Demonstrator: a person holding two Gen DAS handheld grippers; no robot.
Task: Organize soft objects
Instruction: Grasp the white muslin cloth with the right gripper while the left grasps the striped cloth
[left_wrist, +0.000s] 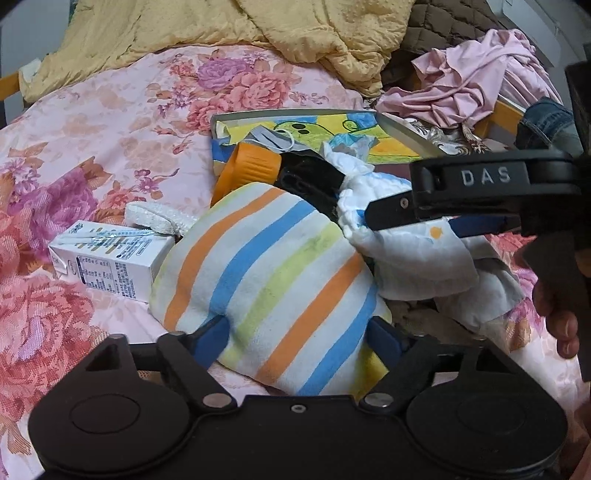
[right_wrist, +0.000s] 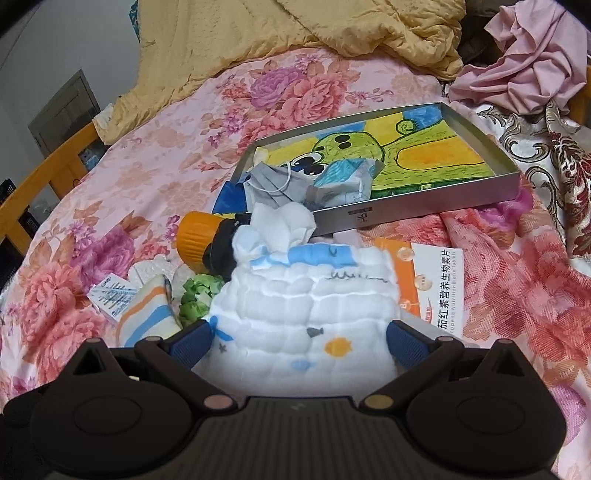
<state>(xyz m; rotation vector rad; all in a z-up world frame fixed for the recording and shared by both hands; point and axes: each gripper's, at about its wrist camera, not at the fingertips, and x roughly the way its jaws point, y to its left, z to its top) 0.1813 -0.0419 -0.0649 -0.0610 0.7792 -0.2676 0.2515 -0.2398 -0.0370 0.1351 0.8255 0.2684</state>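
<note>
Left tool (left_wrist: 297, 332) clamps striped towel (left_wrist: 266, 266); right tool (right_wrist: 301, 338) clamps white cloth (right_wrist: 306, 306).

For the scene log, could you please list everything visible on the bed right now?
striped towel: one, white with orange, blue, green stripes; between left fingers.
gauze cloth: one, white with fish print; between right fingers.
metal tray: one, silver, cartoon drawing inside; mid-bed.
face masks: two, grey and blue; in tray.
flashlight: one, orange and black; behind towel.
small carton: one, white; left of towel.
supplement box: one, orange-white; right of cloth.
quilt: one, yellow; far end.
pink garment: one; far right.
left gripper: around towel.
right gripper: around cloth.
</note>
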